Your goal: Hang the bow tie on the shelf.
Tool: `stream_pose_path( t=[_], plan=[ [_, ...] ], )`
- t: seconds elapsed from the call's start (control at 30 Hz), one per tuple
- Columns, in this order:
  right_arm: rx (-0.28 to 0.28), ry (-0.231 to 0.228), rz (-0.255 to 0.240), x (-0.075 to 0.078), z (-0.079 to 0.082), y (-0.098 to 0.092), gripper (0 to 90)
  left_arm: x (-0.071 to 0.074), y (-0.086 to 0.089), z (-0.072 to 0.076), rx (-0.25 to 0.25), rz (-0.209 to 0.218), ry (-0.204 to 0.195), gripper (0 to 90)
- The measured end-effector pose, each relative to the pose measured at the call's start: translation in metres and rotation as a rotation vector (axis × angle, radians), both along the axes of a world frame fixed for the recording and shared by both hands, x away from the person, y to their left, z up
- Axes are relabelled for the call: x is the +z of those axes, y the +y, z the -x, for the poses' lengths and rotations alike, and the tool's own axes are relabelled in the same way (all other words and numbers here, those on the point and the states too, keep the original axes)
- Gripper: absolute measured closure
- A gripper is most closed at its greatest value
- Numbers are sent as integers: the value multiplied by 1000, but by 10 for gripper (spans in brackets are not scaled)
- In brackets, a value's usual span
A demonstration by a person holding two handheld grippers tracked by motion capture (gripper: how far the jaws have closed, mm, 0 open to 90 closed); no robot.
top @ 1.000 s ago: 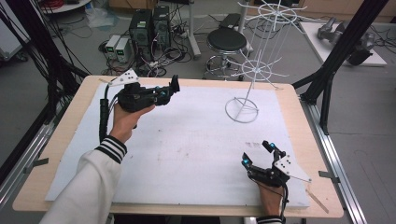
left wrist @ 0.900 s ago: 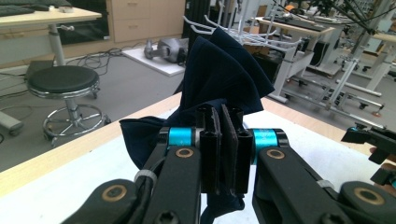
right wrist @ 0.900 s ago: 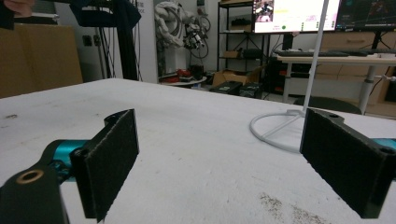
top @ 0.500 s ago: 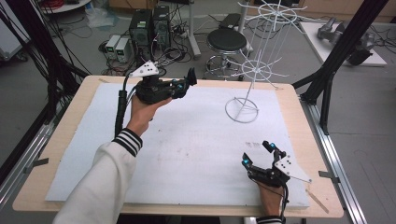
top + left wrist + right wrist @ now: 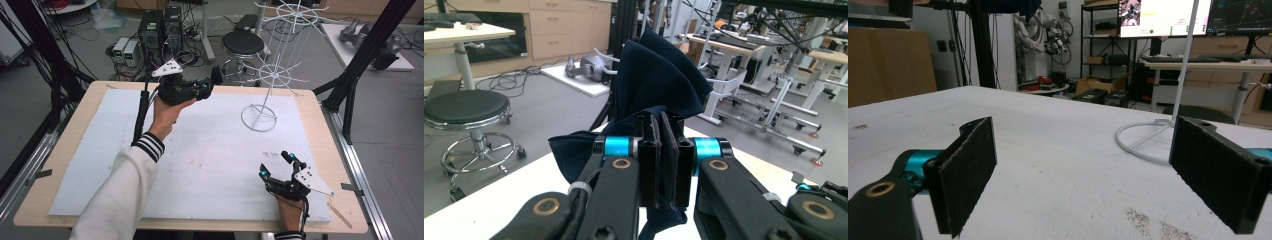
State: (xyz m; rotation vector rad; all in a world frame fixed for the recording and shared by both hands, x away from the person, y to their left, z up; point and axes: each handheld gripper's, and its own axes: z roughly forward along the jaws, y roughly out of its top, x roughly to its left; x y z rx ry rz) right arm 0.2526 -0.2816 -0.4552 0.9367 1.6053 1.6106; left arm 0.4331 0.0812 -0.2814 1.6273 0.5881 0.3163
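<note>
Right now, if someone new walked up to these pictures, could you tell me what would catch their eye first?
Most likely the tall white wire rack standing at the far right of the white table. Next, the left gripper, raised over the table's far edge and clamped shut on a dark blue cloth that bunches up above its jaws. The right gripper rests open near the front right corner.
</note>
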Motion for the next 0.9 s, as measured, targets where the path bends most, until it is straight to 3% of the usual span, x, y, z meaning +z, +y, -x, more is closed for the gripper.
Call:
stream_pose_path(
  t=[0.3, 0.53, 0.7, 0.83, 0.9],
  plan=[
    [1, 0, 1, 0, 0, -1, 107, 7, -22, -9, -36, -25, -12, 858],
    [4, 2, -2, 0, 0, 0, 107, 7, -28, -19, -15, -1, 4, 859],
    [3, 5, -6, 0, 0, 0, 107, 9, -36, -25, -10, -21, 6, 860],
    [2, 4, -5, 0, -1, -1, 107, 14, -48, -29, -21, 11, -1, 860],
    [2, 7, -9, 0, -1, -1, 107, 14, -54, -32, -27, -14, 6, 860]
  ],
)
